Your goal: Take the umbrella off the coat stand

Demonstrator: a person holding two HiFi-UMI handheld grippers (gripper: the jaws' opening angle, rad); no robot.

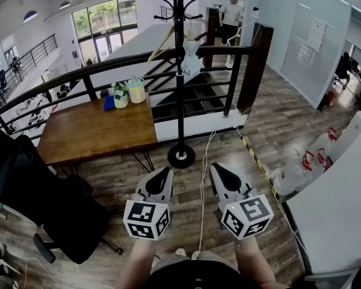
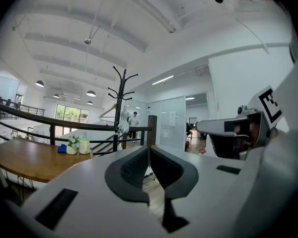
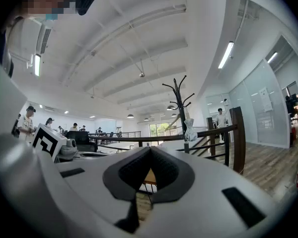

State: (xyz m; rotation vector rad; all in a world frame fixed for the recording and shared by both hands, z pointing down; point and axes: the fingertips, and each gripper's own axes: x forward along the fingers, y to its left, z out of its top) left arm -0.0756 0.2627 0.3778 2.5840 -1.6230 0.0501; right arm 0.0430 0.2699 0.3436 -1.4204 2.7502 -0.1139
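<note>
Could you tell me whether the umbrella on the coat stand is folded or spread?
Folded: the umbrella hangs as a narrow pale bundle against the coat stand, with no canopy spread.

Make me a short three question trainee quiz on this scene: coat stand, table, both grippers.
1. True or false: the umbrella hangs on the coat stand.
2. What sits on the wooden table? A laptop; B potted plant; C books.
3. Fill in: the jaws of the left gripper and right gripper are both ____, with nothing between them.
Key: 1 true; 2 B; 3 shut.
</note>
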